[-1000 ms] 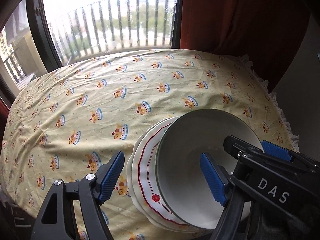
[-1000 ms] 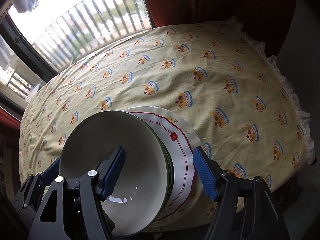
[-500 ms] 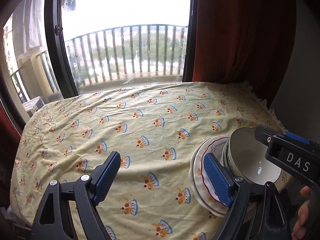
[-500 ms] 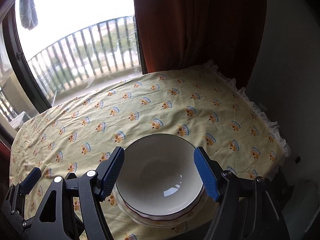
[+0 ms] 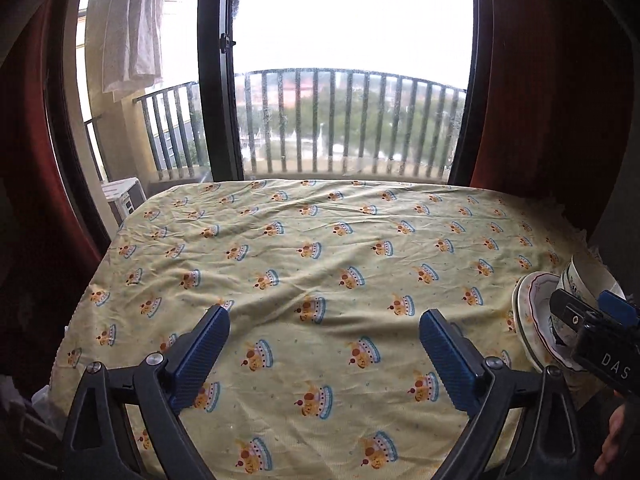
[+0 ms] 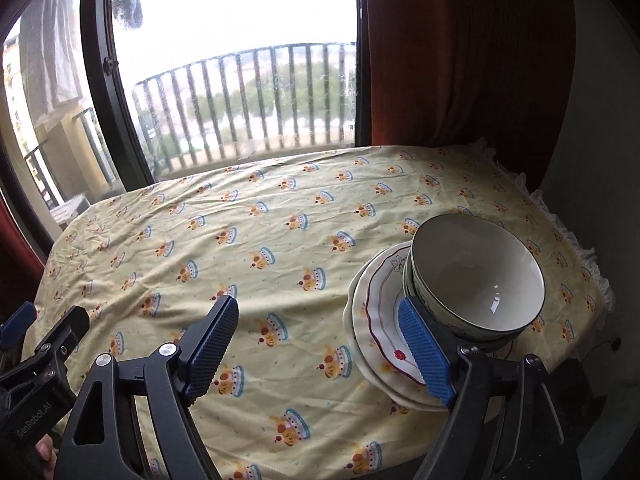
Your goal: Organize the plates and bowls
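A white bowl (image 6: 476,276) sits nested on another bowl on top of stacked plates (image 6: 380,320) with a red scalloped line, near the table's front right corner. The stack shows in the left wrist view (image 5: 536,312) at the far right, partly hidden by the right gripper's body. My right gripper (image 6: 320,348) is open and empty, pulled back left of the stack, its right pad in front of the bowl. My left gripper (image 5: 324,356) is open and empty above the bare cloth, well left of the stack.
The table wears a yellow cloth (image 5: 320,248) with crown prints and a frilled right edge (image 6: 576,248). A window with balcony railing (image 5: 344,120) lies behind it. Red curtains (image 6: 460,52) hang at the right.
Both grippers have pulled back and up from the bowl and plate stack. The left one has swung leftward, so the stack slid to its far right. The stack stays on the table.
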The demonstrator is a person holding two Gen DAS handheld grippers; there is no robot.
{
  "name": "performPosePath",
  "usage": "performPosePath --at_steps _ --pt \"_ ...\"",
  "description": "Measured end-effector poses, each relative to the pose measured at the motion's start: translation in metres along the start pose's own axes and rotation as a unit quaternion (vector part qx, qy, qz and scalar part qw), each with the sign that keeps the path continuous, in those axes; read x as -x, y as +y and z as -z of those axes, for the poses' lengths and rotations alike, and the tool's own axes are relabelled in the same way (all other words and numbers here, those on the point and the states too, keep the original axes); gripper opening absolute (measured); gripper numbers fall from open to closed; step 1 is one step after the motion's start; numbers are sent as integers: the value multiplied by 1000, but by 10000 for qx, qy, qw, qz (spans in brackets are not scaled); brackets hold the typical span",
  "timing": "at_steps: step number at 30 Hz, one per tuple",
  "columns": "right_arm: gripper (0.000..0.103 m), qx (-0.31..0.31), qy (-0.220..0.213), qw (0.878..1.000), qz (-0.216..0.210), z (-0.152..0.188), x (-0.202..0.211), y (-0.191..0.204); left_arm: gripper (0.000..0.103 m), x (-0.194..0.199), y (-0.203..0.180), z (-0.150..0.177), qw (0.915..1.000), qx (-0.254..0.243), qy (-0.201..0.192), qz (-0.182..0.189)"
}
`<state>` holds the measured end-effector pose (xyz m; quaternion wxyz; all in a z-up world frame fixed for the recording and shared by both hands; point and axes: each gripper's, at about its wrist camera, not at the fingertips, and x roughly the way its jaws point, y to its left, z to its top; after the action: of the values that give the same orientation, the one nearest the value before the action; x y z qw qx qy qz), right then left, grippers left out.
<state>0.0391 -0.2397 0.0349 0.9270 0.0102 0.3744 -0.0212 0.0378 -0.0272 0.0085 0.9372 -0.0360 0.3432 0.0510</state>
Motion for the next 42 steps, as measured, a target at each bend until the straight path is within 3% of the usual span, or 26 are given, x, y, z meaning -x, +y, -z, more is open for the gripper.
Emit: performPosePath --at_steps 5,14,19,42 --pt "92 149 -162 9996 -185 19 5 5 97 4 13 23 9990 415 107 -120" --pt "96 371 -390 9970 -555 48 8 11 101 18 -5 51 9995 249 -168 -88" --pt "97 370 -459 9970 -511 51 14 9 102 23 -2 49 9988 423 -202 -143" --pt "101 239 -324 9981 -466 54 12 9 103 28 -3 51 9994 238 -166 -163"
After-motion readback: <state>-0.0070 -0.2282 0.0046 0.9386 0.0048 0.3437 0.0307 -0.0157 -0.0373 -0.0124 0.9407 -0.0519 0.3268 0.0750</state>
